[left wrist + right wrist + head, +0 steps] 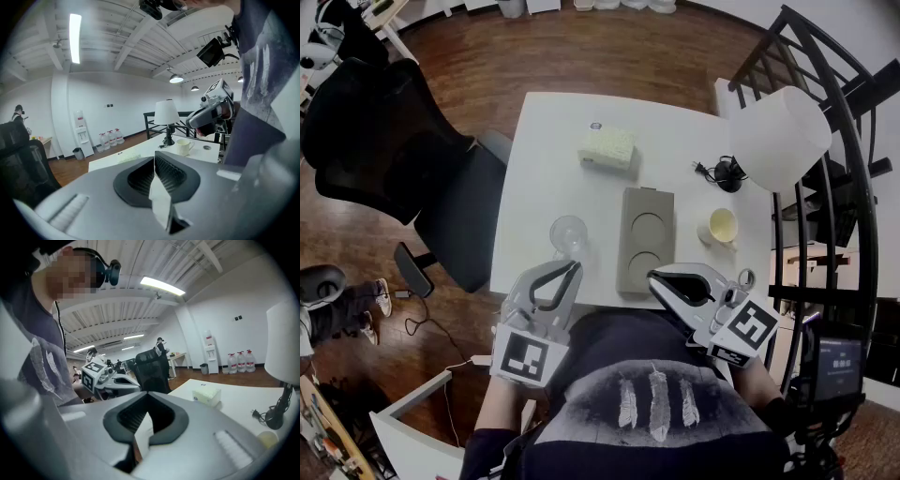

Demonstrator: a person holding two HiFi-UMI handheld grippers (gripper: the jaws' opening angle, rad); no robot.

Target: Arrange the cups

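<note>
Though label [595,127] on pale packet [607,146] unreadable, left gripper [574,266], right gripper [655,277]: fingers together, empty.

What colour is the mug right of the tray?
Pale yellow; the mug shows best in the head view.

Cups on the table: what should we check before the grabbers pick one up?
1. Left gripper empty: ok, shut on nothing.
2. Right gripper empty: ok, shut on nothing.
3. Jaws open enough to grab: not ok, both are shut.
4. Tray with both round hollows free: ok.
5. Mug standing upright: ok.
6. Glass cup empty inside: cannot tell.
</note>
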